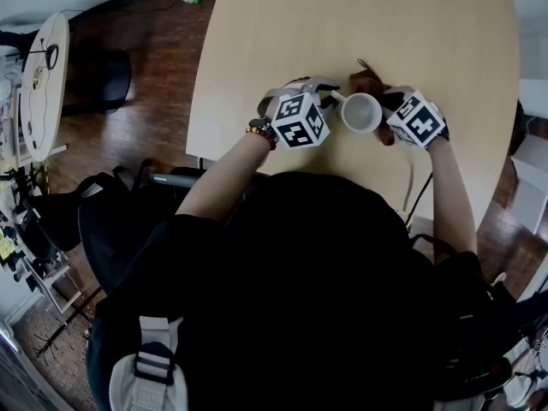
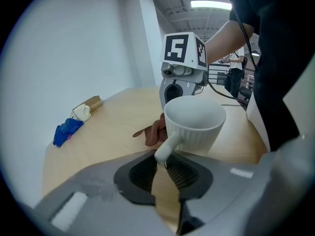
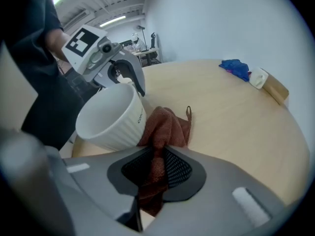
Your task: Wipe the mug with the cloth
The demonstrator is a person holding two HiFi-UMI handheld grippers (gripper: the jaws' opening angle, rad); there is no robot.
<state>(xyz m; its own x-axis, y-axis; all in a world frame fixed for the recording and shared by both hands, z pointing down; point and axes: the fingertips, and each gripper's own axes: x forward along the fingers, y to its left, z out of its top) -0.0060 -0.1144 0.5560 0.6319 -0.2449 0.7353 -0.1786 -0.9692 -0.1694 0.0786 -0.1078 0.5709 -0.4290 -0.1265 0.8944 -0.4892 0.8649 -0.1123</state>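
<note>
A white ribbed mug (image 1: 360,112) is held upright, slightly tilted, over the light wooden table (image 1: 282,41). My left gripper (image 2: 165,163) is shut on the mug's handle (image 2: 166,149), with the mug's body (image 2: 194,122) just beyond the jaws. My right gripper (image 3: 157,163) is shut on a brown cloth (image 3: 165,129). The cloth bunches against the mug's ribbed side (image 3: 110,117) and trails onto the table. In the head view both grippers flank the mug, the left gripper (image 1: 330,99) on its left and the right gripper (image 1: 387,120) on its right, with the cloth (image 1: 368,82) just behind.
A crumpled blue object (image 3: 236,68) and a small white and tan object (image 3: 268,85) lie near the table's far edge. A cable (image 1: 411,178) runs from the right gripper across the table toward the person. A black chair (image 1: 103,80) stands on the wooden floor at the left.
</note>
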